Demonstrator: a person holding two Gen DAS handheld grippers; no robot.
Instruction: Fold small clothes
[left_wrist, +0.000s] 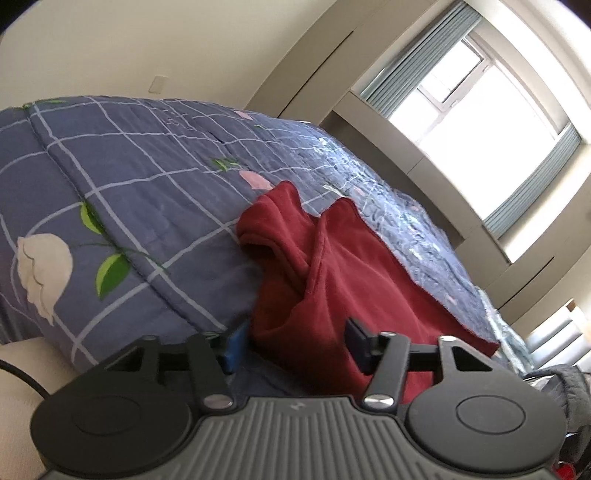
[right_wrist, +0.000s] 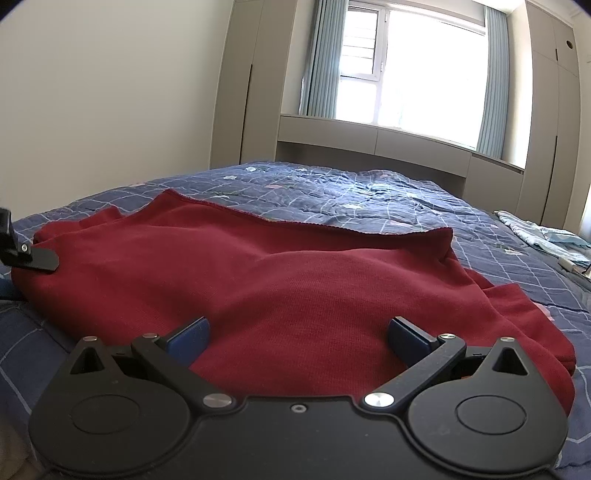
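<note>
Both tools gape around the red garment (right_wrist: 295, 266) on the quilt (right_wrist: 369, 192), light-blue cloth (right_wrist: 546, 236) well apart.

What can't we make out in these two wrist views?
- Left wrist view: whether the left gripper pads press the red garment; cloth hides the contact.
- Right wrist view: the garment's near hem, hidden behind the right gripper body.
- Right wrist view: the light blue cloth is cut off by the right edge.
</note>
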